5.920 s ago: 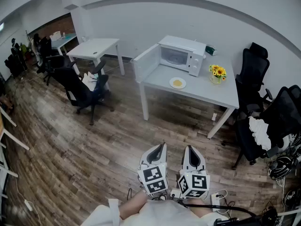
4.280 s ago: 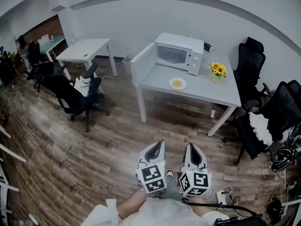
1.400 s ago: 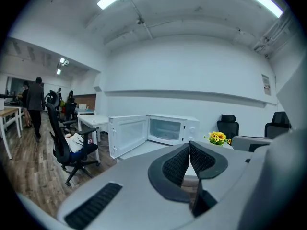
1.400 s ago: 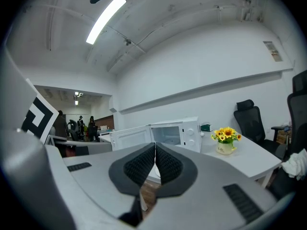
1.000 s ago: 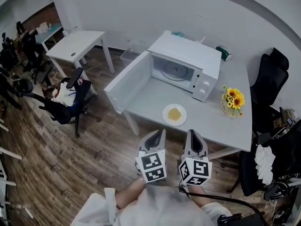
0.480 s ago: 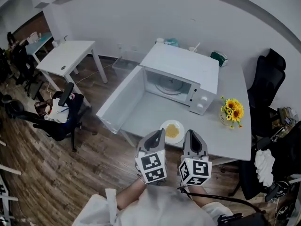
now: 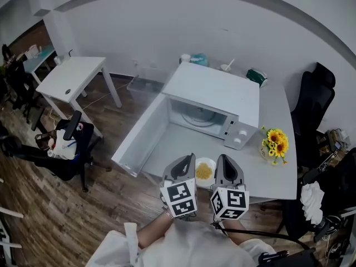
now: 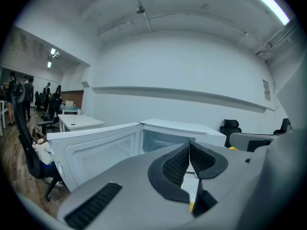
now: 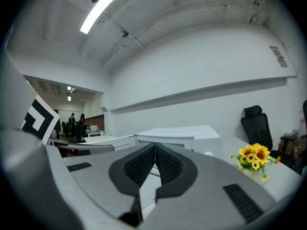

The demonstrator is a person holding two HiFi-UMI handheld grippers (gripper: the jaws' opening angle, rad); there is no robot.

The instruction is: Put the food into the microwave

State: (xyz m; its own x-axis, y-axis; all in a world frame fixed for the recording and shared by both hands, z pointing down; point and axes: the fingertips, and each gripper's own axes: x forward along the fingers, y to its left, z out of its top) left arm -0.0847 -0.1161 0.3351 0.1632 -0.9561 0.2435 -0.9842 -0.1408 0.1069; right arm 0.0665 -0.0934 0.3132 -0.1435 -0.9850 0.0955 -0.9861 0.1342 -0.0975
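Note:
A white microwave stands on the grey table with its door swung wide open to the left, and its cavity shows a glass turntable. A white plate with yellow food lies on the table in front of it. My left gripper and right gripper hover side by side just short of the plate, both shut and holding nothing. In the left gripper view the microwave and its door lie straight ahead. The right gripper view shows the microwave beyond its shut jaws.
A small vase of sunflowers stands on the table's right part, also in the right gripper view as sunflowers. Black office chairs stand to the right. A white desk and another chair are at the left on the wooden floor.
The table, microwave and plate have come much closer in the head view. Both grippers now reach the plate's near edge, still shut.

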